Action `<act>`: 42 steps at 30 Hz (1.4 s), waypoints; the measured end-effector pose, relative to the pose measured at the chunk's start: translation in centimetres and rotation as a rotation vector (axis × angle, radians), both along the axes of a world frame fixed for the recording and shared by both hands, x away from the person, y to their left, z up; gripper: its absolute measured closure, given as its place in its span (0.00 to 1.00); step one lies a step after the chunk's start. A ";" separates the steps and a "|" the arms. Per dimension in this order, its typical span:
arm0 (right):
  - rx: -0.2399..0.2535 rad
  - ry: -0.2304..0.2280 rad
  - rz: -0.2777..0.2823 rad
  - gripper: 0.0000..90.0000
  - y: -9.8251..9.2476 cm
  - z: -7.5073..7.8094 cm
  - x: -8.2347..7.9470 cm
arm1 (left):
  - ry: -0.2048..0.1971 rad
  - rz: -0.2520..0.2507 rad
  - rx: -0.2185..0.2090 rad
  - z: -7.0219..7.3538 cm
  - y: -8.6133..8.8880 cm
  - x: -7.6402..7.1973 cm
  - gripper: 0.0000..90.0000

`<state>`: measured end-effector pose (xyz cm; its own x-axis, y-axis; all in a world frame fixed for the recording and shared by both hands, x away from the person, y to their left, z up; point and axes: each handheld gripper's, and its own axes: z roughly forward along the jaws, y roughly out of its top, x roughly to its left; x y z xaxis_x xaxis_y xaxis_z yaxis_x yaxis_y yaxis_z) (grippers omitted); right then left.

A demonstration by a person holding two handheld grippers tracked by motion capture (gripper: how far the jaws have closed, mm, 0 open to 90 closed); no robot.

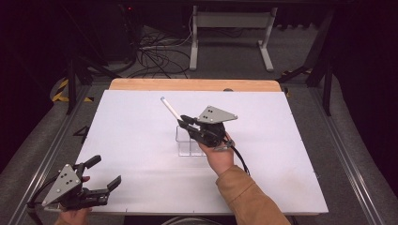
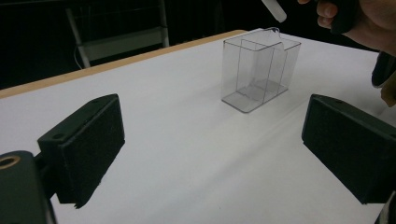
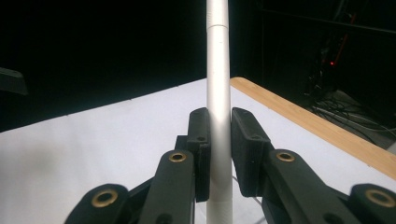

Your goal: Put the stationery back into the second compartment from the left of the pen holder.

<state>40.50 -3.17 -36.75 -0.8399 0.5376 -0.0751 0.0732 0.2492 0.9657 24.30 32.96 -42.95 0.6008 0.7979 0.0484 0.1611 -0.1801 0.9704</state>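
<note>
Left tool (image 1: pixel 104 173): near you at the tabletop's (image 1: pixel 141 140) front left corner; your jaws spread wide, nothing between them
Right tool (image 1: pixel 183 119): your jaws pinching the white pen (image 3: pixel 218 93)
Pen: angled up and away, above the clear box (image 2: pixel 259 70)
Box: mid-tabletop, upright
</note>
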 end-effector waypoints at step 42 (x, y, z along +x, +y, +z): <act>0.003 0.078 -0.107 0.87 -1.6 -5.2 1.0 | 0.007 -0.005 0.001 0.0 -0.1 0.1 0.08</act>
<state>41.51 -4.77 -41.97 -0.7807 0.6248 -0.0097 0.1746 0.2331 0.9567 24.35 32.86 -42.99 0.6053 0.7947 0.0453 0.1670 -0.1824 0.9689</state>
